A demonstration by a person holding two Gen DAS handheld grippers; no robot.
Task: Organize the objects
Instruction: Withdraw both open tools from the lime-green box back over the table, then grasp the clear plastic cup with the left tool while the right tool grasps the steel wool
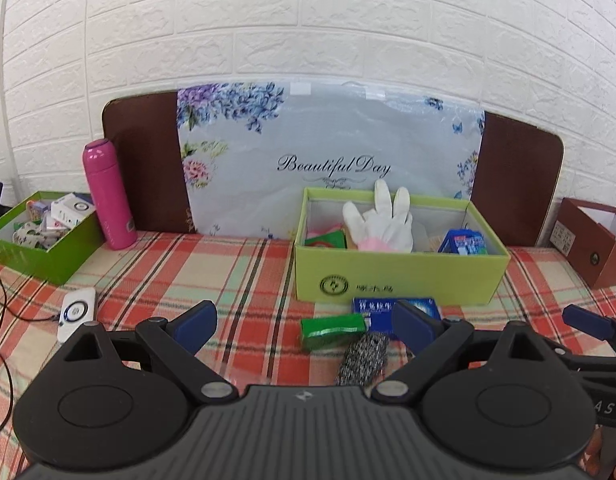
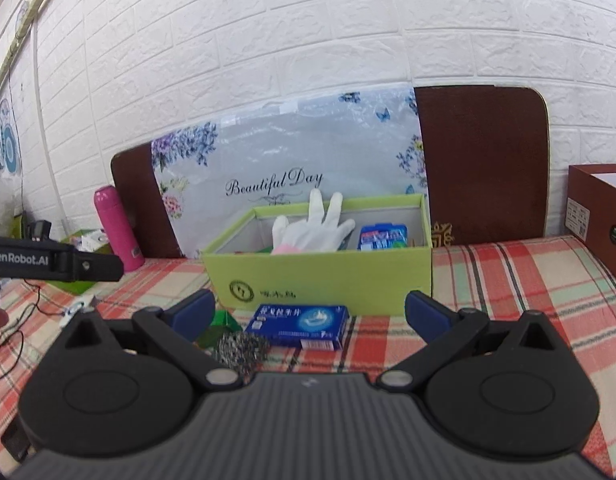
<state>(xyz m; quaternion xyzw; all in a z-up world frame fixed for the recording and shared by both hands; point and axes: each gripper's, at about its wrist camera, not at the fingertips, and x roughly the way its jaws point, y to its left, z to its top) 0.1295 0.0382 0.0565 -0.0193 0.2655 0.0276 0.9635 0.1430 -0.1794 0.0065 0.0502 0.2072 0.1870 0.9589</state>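
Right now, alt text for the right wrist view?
Open right tool hovers over a plaid tablecloth, facing a blue medicine box, a steel scourer and a green packet. Behind them, a light green box holds a white glove.

Woven plaid tablecloth point(image 1: 235, 264), matt cardboard box point(image 1: 400, 276), glossy pink flask point(image 1: 107, 196), wiry metal scourer point(image 1: 364, 356).

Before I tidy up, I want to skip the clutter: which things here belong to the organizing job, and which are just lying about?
Job: flat blue cardboard packet, green wrapped block, grey steel-wool scourer, open lime-green cardboard box.

Lying about: pink metal flask, brown cardboard box, white round-buttoned gadget.
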